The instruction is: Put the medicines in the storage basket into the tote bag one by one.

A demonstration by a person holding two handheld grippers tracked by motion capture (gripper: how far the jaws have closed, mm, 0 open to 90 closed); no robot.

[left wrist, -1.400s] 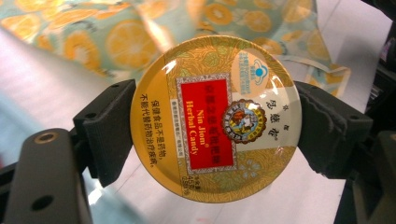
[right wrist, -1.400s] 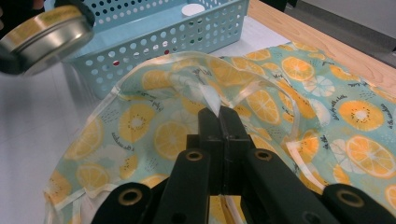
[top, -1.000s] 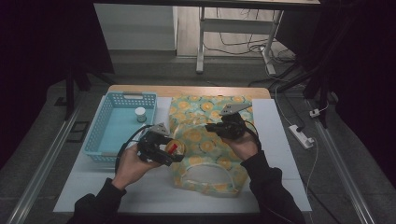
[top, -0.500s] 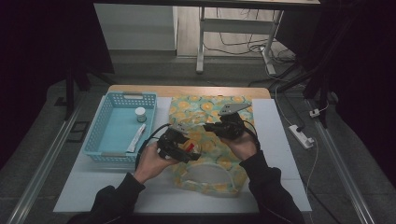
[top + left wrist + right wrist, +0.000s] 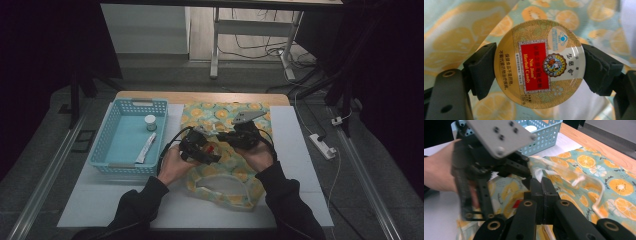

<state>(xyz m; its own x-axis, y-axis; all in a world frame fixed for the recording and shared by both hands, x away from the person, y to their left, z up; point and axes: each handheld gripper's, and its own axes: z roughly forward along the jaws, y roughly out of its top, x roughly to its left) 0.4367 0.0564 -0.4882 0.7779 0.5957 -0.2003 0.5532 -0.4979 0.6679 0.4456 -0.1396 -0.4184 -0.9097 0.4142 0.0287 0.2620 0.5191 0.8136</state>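
A round gold tin with a red "Nin Jiom Herbal Candy" label sits flat between the pads of my left gripper, which is shut on its rim. The tin hangs just over a teal cloth bag printed with orange slices, lying on the white mat. My right gripper has its jaws together, pinching the bag's edge and lifting it. In the right gripper view the left gripper stands close in front, at the raised edge. In the high view the right gripper sits just right of the left one.
A light blue basket at the left holds a small white jar and a white tube. The wooden table edge runs behind the mat. A power strip lies on the floor to the right.
My left hand has carried the tin to the right and slightly down, over the bag and up to the right gripper. The right hand has stayed where it was.
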